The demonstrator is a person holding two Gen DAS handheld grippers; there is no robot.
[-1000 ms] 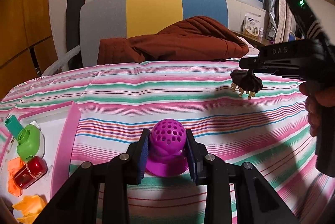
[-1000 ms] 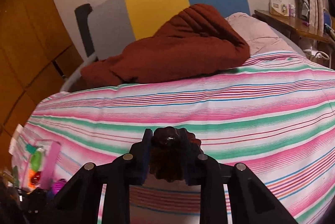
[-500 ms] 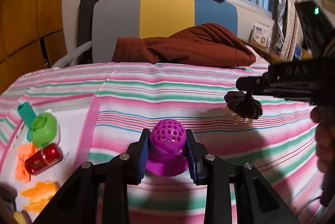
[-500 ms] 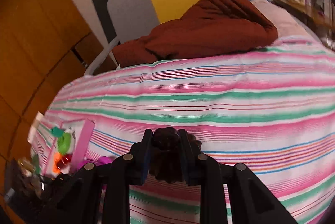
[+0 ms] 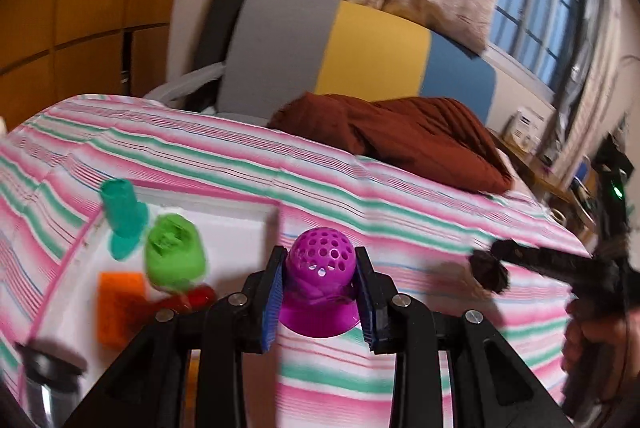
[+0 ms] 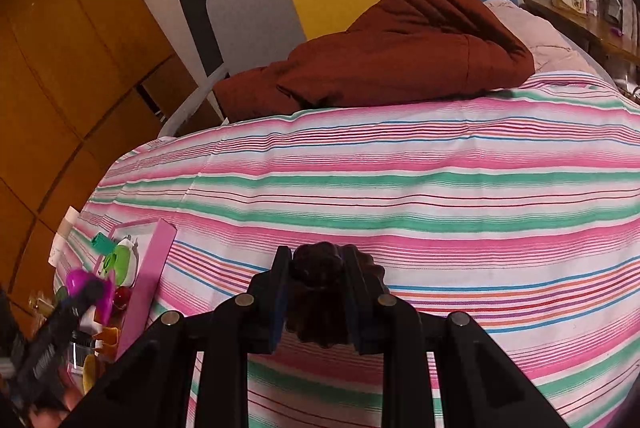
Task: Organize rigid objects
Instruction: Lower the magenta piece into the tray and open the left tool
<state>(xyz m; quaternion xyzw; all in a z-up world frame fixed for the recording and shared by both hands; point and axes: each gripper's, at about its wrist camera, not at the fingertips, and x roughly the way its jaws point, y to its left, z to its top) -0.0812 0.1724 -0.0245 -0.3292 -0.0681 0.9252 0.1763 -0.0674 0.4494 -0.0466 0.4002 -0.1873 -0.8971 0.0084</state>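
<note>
A dark brown ridged object (image 6: pixel 320 298) is clamped between the two fingers of the right gripper (image 6: pixel 318 292), above a pink, green and white striped bedspread (image 6: pixel 420 196). Far to the claw's left, a pink-rimmed white tray (image 6: pixel 150 268) is seen, with small green items in it. Just before that tray, the left gripper (image 6: pixel 86 290) is seen closed on a magenta object (image 6: pixel 78 280). Beyond the claw, a rust-brown quilted jacket (image 6: pixel 392 52) is laid at the bedspread's far edge.

Both grippers are matte black plastic: the left gripper (image 5: pixel 320 292) and right gripper (image 6: pixel 316 300) carry ribbed blue pads (image 5: pixel 271 308) inside the fingers, with silver screws (image 5: pixel 240 299) behind them.
</note>
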